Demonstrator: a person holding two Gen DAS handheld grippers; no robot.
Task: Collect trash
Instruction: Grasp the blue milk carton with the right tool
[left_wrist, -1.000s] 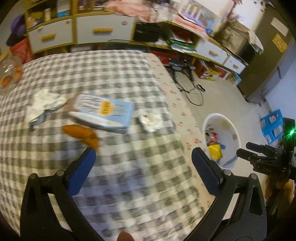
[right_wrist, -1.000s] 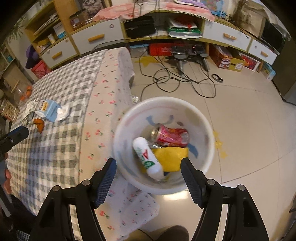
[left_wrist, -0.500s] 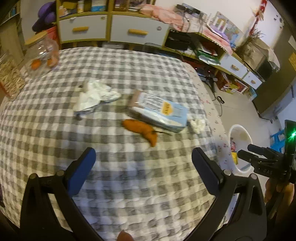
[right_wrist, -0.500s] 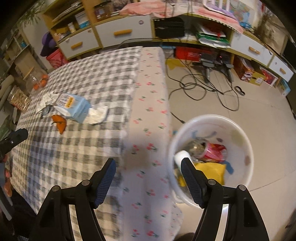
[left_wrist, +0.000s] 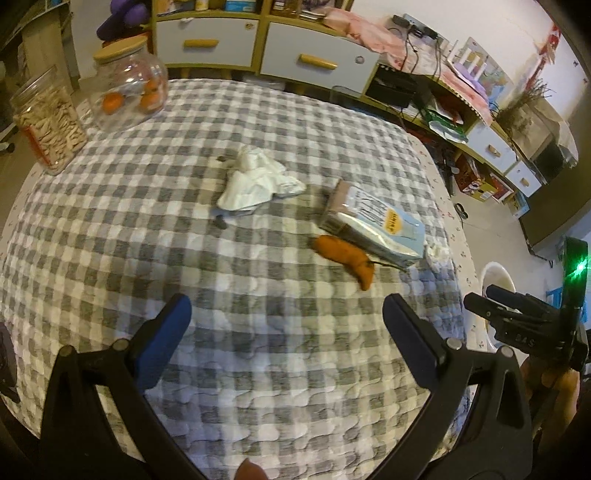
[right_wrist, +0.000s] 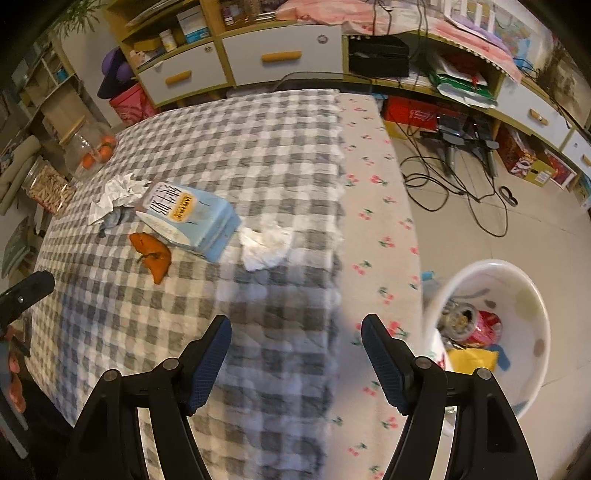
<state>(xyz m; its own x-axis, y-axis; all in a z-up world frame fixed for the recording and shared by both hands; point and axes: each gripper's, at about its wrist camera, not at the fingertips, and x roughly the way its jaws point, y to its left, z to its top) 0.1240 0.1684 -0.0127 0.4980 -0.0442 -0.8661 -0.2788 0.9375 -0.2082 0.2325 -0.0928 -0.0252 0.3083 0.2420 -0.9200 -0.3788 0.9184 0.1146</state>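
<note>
On the checked tablecloth (left_wrist: 258, 332) lie a crumpled white tissue (left_wrist: 255, 181), a blue snack bag (left_wrist: 373, 225), an orange peel (left_wrist: 347, 258) and a small white tissue wad (left_wrist: 436, 253). The right wrist view shows them too: the bag (right_wrist: 188, 218), the peel (right_wrist: 153, 254), the wad (right_wrist: 266, 245) and the tissue (right_wrist: 118, 194). The white bin (right_wrist: 532, 306) stands on the floor at the right and holds a red can (right_wrist: 484, 326) and a yellow wrapper (right_wrist: 471, 360). My left gripper (left_wrist: 286, 332) is open and empty above the near table. My right gripper (right_wrist: 295, 350) is open and empty over the table's right edge.
Two glass jars (left_wrist: 129, 88) (left_wrist: 48, 118) stand at the table's far left corner. Shelves with drawers (left_wrist: 314, 55) line the back wall. Cables (right_wrist: 454, 173) lie on the floor right of the table. The right gripper's body (left_wrist: 517, 325) shows at the right of the left wrist view.
My right gripper has swung left from above the bin to the table's edge. My left gripper has pulled back and turned left, so more of the table shows.
</note>
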